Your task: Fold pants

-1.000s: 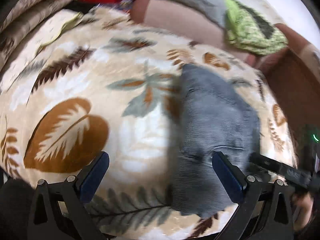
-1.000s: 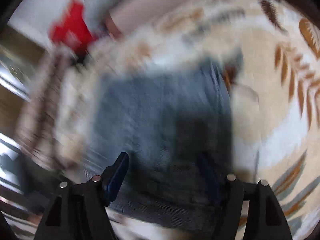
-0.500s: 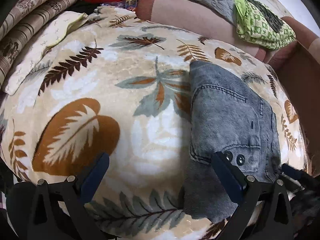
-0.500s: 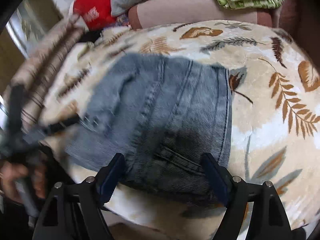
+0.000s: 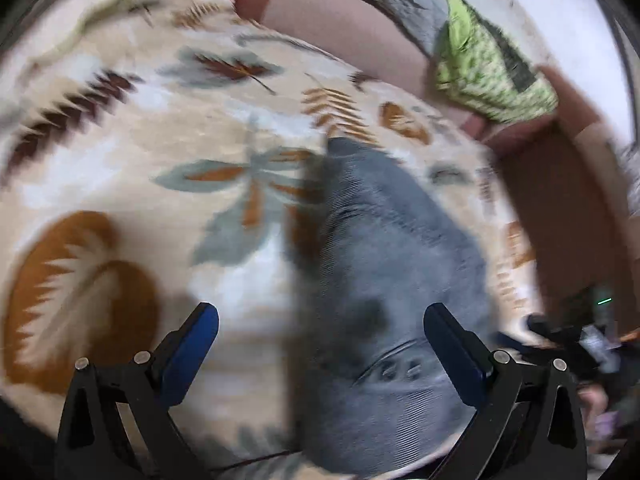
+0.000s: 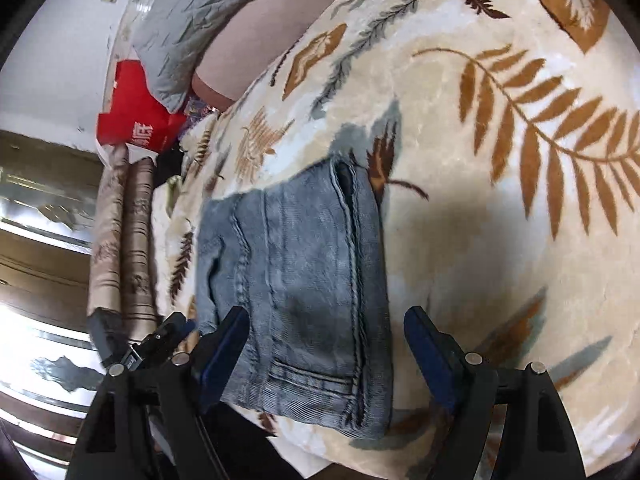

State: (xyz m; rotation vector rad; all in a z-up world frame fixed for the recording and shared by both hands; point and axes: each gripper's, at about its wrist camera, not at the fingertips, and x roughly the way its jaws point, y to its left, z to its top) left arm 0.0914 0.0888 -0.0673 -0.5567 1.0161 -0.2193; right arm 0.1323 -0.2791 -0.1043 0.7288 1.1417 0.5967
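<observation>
Right now your pants (image 6: 296, 280) lie folded into a compact grey denim bundle on the leaf-print blanket (image 6: 500, 200), near its front edge. Your right gripper (image 6: 324, 344) hovers just above the bundle's near end, fingers (image 6: 224, 344) spread wide and holding nothing. Your left gripper (image 5: 320, 344) is likewise spread and empty, with the pants (image 5: 392, 272) beneath its right finger; that view is blurred. Beyond the blanket sit a grey pillow (image 6: 192, 24), a red bag (image 6: 136, 116) and a green cloth (image 5: 492, 72).
</observation>
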